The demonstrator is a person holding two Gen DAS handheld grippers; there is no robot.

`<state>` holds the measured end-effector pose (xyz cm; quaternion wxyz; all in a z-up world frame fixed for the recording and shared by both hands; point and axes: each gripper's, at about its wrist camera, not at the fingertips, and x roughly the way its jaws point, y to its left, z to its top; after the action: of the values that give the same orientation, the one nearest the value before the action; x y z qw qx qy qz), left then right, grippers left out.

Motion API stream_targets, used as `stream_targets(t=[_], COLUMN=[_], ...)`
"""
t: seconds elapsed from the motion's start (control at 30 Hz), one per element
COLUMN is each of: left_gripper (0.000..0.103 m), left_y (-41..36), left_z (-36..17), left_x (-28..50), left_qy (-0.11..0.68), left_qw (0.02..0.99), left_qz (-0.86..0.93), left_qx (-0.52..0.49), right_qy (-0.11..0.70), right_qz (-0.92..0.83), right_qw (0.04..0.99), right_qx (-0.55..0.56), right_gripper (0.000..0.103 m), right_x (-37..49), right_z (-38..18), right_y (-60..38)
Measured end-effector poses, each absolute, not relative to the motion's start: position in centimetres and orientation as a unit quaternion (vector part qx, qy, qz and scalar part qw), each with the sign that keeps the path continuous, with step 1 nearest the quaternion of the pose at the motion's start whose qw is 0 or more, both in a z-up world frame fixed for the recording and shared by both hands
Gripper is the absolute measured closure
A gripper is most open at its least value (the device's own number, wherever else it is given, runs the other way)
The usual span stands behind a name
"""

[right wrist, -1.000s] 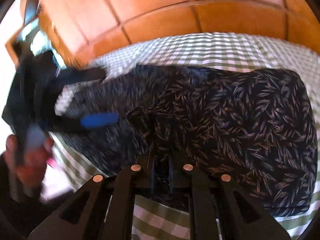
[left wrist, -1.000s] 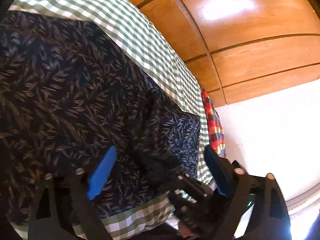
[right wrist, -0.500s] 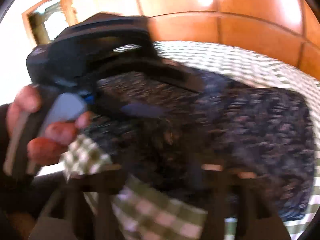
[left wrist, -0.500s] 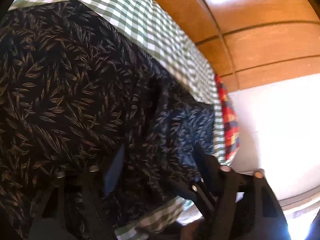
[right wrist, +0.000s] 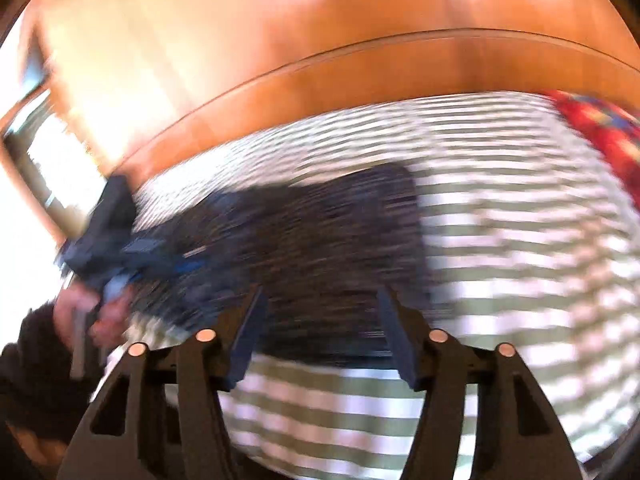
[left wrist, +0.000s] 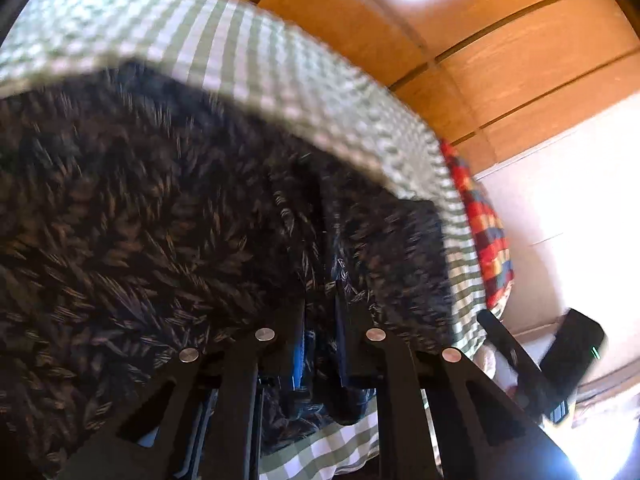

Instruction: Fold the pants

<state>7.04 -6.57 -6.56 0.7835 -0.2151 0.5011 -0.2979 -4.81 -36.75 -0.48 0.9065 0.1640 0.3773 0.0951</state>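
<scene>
The pants, dark fabric with a leaf print, lie spread on the green-checked sheet, which serves as the working surface and the reference for what follows. The left gripper sits at the sheet's near edge with its jaws clenched on a bunched fold of the pants, the cloth rising between the two fingers; this hold appears intended to carry that edge across for a fold. The right gripper hovers over the near part of the sheet, jaws released and wide apart with nothing between them, the pants lying just beyond its tips. That view is heavily blurred, so contact cannot be confirmed. A red plaid cloth hangs off the sheet's far side. Wooden panelling stands behind the sheet.
</scene>
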Motion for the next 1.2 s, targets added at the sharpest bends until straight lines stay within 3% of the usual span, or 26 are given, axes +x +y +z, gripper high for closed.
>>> stream_targets(t=[0.17,0.5,0.67,0.73,0.77,0.8,0.87,0.97,1.07,1.17,1.2], left_gripper=[0.092,0.092,0.091,0.071,0.051,0.046,0.046,0.035,0.031,0.031,0.037], left_y=[-4.2,-3.4,-3.9,-3.6,-3.0,-2.1,-1.0,-0.5,-0.8,-1.3,-1.8], left_z=[-5.9,-9.3,-7.1,-6.6,-6.3,-6.1,-6.4,-6.4,-7.2,-8.2,-8.6], left_x=[6.1,5.3,4.5,4.6,4.8,5.1,5.8,6.9,8.5,9.9,10.3], left_qy=[0.489,0.516,0.482,0.478,0.471,0.462,0.467,0.468,0.485,0.503,0.506], left_qw=[0.794,0.792,0.815,0.82,0.823,0.824,0.807,0.801,0.79,0.778,0.782], left_qz=[-0.29,-0.262,-0.285,-0.282,-0.279,-0.276,-0.285,-0.283,-0.272,-0.269,-0.261], left_qx=[-0.216,-0.194,-0.149,-0.142,-0.15,-0.176,-0.223,-0.242,-0.257,-0.263,-0.253], right_qy=[0.371,0.424,0.468,0.46,0.451,0.443,0.43,0.42,0.415,0.414,0.414], right_qz=[-0.012,0.058,0.053,0.055,0.054,0.054,0.058,0.061,0.062,0.058,0.056], right_qw=[0.902,0.894,0.879,0.883,0.887,0.891,0.897,0.902,0.904,0.904,0.904], right_qx=[0.219,0.132,0.071,0.08,0.081,0.082,0.084,0.081,0.079,0.09,0.092], right_gripper=[0.071,0.073,0.072,0.072,0.072,0.072,0.072,0.072,0.071,0.07,0.07], right_x=[-5.2,-0.4,0.5,0.6,0.7,0.9,1.5,3.0,4.6,5.9,6.4], right_z=[-0.9,-3.9,-5.1,-4.3,-3.7,-3.1,-2.2,-1.4,-1.0,-1.5,-1.7], right_y=[-43.1,-34.8,-33.0,-33.6,-33.8,-33.8,-33.7,-32.9,-32.1,-31.8,-31.9])
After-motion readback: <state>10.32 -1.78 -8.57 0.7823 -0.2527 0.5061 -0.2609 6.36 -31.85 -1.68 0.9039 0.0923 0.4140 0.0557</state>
